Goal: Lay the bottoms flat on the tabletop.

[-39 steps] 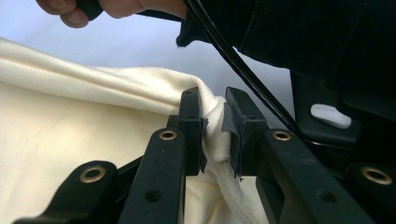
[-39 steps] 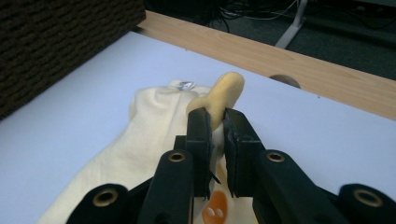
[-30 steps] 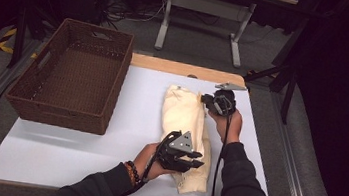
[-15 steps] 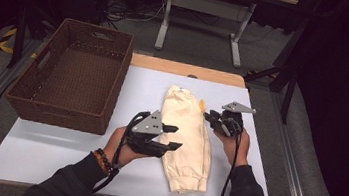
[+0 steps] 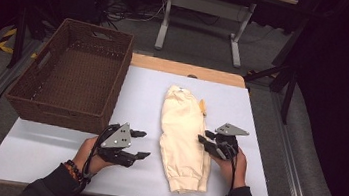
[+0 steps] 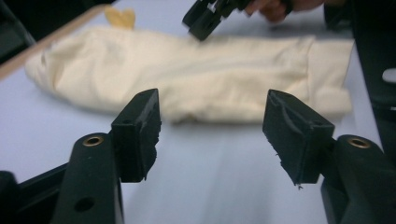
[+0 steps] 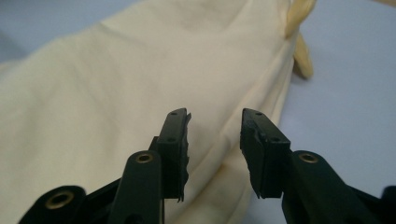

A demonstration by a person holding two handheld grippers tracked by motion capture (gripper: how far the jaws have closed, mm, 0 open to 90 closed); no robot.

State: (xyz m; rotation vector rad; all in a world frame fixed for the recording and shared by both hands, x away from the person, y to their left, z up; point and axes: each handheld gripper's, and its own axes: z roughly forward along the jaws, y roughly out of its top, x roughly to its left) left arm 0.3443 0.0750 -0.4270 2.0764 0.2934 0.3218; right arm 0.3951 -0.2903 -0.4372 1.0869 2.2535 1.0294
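One cream garment [image 5: 182, 139], folded into a long strip, lay on the white bench [image 5: 45, 150], right of one empty wicker basket [image 5: 77, 73]. The left tool [image 5: 140, 144] sat just beside the strip's left edge, its jaws having just spread, nothing between them. The right tool [image 5: 203, 139] was at the right edge, jaws also freshly parted, empty, over the fabric. The next grip probably calls for both tools to take matching edges, catching every layer.

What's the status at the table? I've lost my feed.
Left gripper open, jaws just opening, nothing between them. Right gripper open, just opening, at the garment's edge. Cream garment folded lengthwise on the white mat. Basket clear of it.
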